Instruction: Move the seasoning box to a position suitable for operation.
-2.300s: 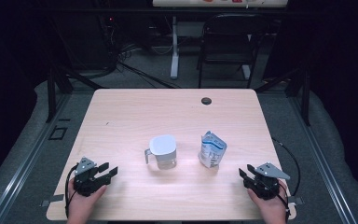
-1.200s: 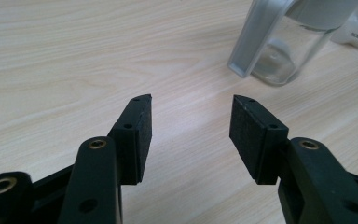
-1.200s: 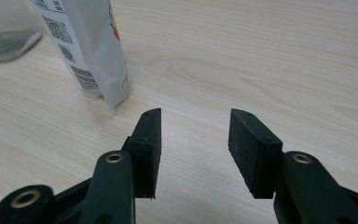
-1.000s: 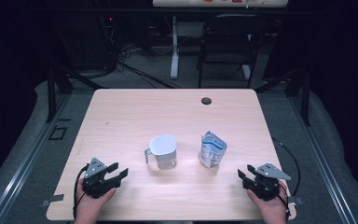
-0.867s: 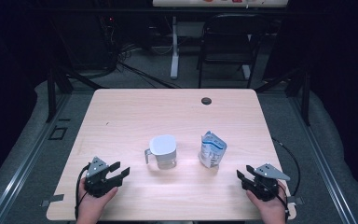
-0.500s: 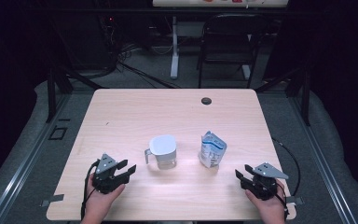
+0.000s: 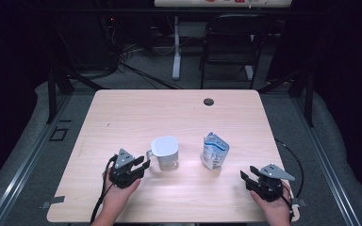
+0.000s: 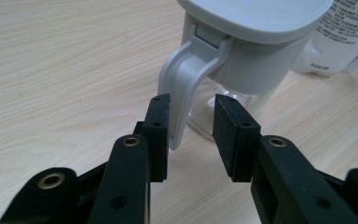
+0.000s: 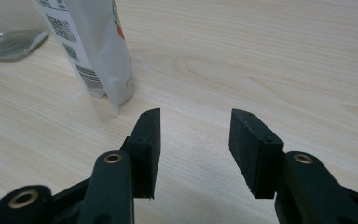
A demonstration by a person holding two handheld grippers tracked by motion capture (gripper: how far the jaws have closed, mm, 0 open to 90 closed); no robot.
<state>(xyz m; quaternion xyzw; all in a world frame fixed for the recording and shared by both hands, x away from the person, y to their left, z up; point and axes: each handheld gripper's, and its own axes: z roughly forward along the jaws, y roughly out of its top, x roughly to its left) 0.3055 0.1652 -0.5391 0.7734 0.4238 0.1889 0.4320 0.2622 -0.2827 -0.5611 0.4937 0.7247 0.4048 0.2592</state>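
Note:
A clear jug (image 7: pixel 165 151) with a white lid and white handle (image 8: pixel 184 88) stands on the wooden table (image 7: pixel 169 113). A white printed pouch (image 7: pixel 214 150) stands upright to its right. My left gripper (image 7: pixel 143 165) lies at the jug's left side. In the left gripper view its jaws (image 8: pixel 191 121) have just been closing and the handle's lower end sits between them. The handle is close against the left pad (image 8: pixel 160 123), and a gap remains on the right. My right gripper (image 7: pixel 245 176) rests open near the front right, with bare table between its jaws (image 9: pixel 196 135). The pouch (image 9: pixel 93 42) stands ahead of it to the left.
A dark cable hole (image 7: pixel 209 101) sits near the table's far edge. A black chair (image 7: pixel 231 47) and a desk leg stand beyond the table. The table's front edge runs just below both hands.
My left gripper has moved right across the table up to the jug, and its jaws have narrowed around the handle. The right gripper, jug and pouch have stayed put.

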